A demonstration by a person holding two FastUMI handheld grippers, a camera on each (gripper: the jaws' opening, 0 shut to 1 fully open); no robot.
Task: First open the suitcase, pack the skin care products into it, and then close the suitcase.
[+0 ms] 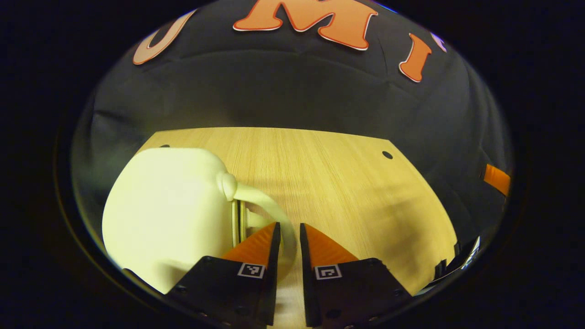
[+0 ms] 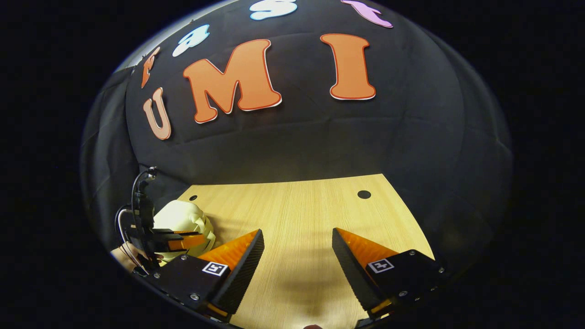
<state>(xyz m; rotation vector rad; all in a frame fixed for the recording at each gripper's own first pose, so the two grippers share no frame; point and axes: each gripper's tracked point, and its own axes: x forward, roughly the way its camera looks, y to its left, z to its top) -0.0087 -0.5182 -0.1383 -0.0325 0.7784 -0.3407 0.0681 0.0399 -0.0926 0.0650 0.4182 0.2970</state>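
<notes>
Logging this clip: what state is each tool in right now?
Left tool: closed on the cream suitcase's handle.
Right tool: open, holding nothing, over the wooden table.

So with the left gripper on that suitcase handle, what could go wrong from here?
1. The left gripper pinches only the thin curved handle near its fingertips, so it may slip off.
2. The cream suitcase sits near the table edge; a pull could drag it off.
3. The right gripper hangs open, bracing nothing.

You are working at a light wood-grain tabletop (image 2: 297, 214) with two small dark round holes (image 2: 364, 194) near its far edge. Behind and around it hangs wrinkled black cloth booth wall (image 2: 320, 141). Warm light falls on the tabletop, leaving its edges in shadow.
</notes>
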